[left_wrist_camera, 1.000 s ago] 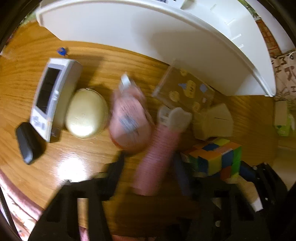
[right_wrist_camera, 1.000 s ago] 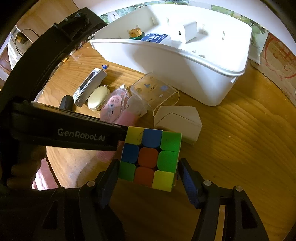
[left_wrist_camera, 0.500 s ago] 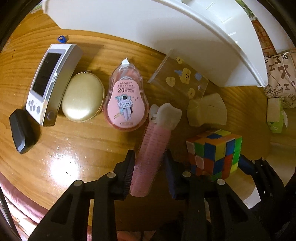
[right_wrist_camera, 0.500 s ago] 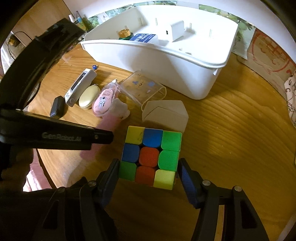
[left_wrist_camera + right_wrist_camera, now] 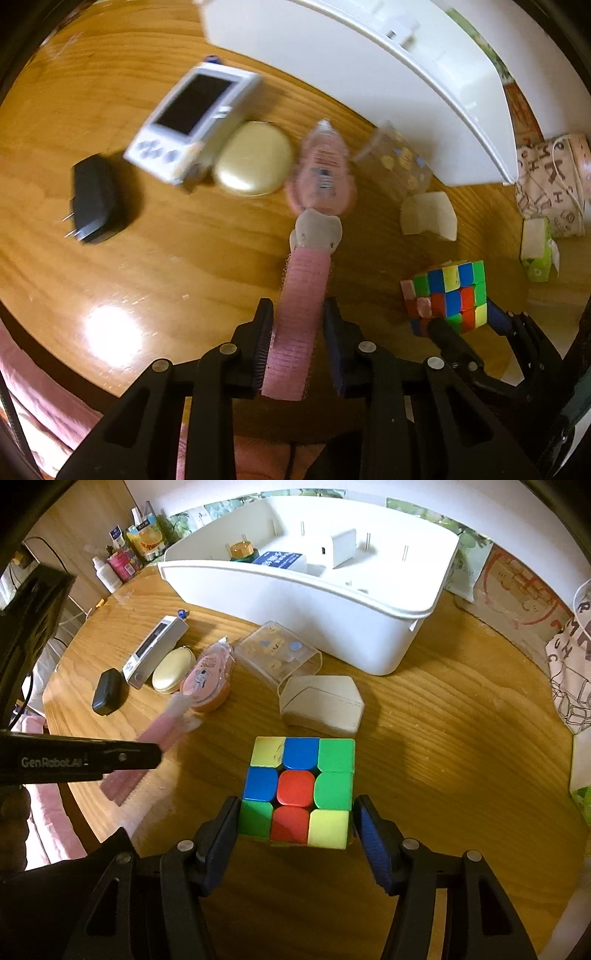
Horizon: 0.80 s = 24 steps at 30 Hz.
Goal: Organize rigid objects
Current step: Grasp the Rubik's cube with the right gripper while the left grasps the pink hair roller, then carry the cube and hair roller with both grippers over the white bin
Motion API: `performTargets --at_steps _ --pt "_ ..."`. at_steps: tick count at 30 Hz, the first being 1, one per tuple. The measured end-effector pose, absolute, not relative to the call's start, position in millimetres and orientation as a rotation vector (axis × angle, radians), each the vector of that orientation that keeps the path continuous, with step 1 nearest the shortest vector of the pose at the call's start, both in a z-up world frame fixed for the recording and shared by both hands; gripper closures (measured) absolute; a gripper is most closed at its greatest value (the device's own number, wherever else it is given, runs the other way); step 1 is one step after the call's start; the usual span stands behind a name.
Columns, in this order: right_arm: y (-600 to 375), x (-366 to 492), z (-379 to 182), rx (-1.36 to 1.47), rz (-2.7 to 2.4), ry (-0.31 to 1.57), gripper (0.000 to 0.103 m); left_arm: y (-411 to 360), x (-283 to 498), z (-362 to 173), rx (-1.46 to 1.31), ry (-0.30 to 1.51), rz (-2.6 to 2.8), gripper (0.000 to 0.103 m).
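A white bin (image 5: 332, 627) stands at the far side of the wooden table (image 5: 461, 757). Nearer, the right gripper (image 5: 295, 830) clasps the colour cube (image 5: 299, 790) above the tabletop, and the left gripper (image 5: 295, 332) is clamped on a pink hair roller (image 5: 299, 314), lifted beside the pink tape dispenser (image 5: 321, 173).

A round wooden table (image 5: 461, 760) with a glossy top carries everything. A white plastic bin (image 5: 332, 627) stands toward its far edge. In front of the bin, near the left edge, a black plug adapter (image 5: 107, 696), a white device with a dark screen (image 5: 155, 651), a cream oval case (image 5: 173, 669) and a pink correction-tape dispenser (image 5: 208, 681) lie side by side. A clear plastic box (image 5: 280, 655) lies against the bin, with a beige angular case (image 5: 321, 705) just beside it, nearer the middle.
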State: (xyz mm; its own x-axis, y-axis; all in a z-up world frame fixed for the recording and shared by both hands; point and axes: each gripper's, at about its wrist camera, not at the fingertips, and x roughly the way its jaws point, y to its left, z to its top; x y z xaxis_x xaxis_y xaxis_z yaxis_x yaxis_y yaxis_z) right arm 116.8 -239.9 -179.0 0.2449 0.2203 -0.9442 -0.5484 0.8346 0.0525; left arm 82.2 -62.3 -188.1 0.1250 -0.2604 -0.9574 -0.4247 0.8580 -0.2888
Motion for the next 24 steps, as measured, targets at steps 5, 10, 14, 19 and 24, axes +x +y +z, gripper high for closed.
performTargets --at_steps 5,10,14,19,24 --pt "-235 108 -171 -0.323 0.556 1.197 0.045 -44 64 -180 -0.603 1.443 0.163 0.075" --pt "-233 100 -157 -0.324 0.576 1.162 0.045 -30 54 -158 -0.592 1.422 0.165 0.075" --pt "-235 98 -141 -0.319 0.590 1.133 0.045 -31 54 -138 -0.563 1.386 0.163 0.075" --pt "-233 99 -113 -0.325 0.612 1.054 0.045 -27 59 -109 -0.501 1.318 0.177 0.075" --pt "-230 104 -87 -0.327 0.630 0.973 0.045 -23 66 -79 -0.446 1.239 0.173 0.075"
